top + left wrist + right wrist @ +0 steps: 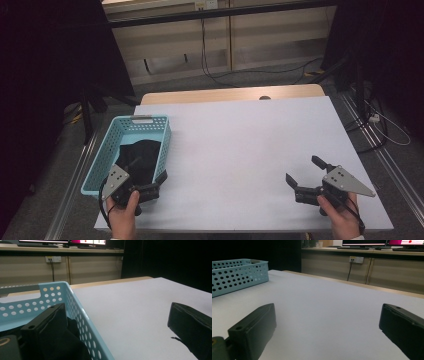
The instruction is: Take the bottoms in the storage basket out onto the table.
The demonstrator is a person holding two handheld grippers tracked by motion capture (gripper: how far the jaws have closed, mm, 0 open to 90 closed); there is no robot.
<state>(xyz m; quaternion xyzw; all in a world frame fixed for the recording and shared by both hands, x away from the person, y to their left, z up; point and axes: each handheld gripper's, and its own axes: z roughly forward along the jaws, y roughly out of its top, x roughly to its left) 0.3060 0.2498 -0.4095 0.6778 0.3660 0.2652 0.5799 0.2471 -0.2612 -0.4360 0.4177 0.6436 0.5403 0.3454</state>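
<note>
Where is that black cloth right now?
The black cloth lies inside the blue basket at the left of the table in the high view, right in front of the left gripper, whose open jaws straddle the basket's near wall.
</note>
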